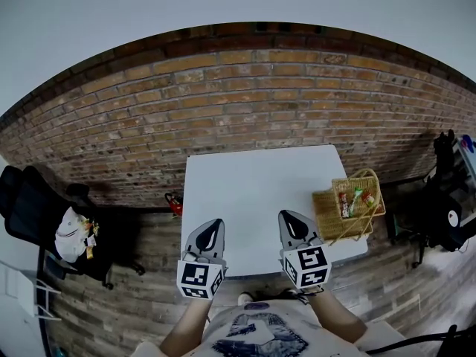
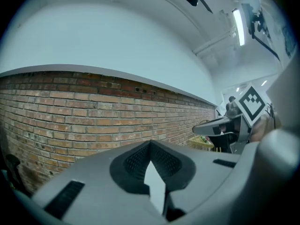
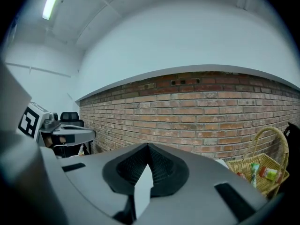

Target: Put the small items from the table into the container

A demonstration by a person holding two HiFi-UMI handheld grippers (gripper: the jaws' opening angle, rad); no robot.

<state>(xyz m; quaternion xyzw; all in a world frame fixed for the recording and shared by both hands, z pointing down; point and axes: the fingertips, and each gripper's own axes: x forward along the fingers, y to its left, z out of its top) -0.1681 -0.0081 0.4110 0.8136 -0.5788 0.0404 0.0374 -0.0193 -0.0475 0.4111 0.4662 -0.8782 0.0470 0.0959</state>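
- Left gripper (image 1: 213,229), right gripper (image 1: 292,223): both clenched, jaws met, nothing between them; I hold them side by side over the table's near edge.
- Table (image 1: 253,184): straight ahead of both tools; I see no loose item on its white top.
- Basket (image 1: 326,213): just right of the right gripper, at the table's right edge; small items (image 1: 355,199) lie inside; I judge the task done, or nearly so.
- Obstructions: none between tools and basket.
- Beyond: red object (image 1: 175,204) on the floor, ahead and left of the left gripper; black chair (image 1: 30,207) far left; brick wall (image 1: 223,103) farthest ahead.
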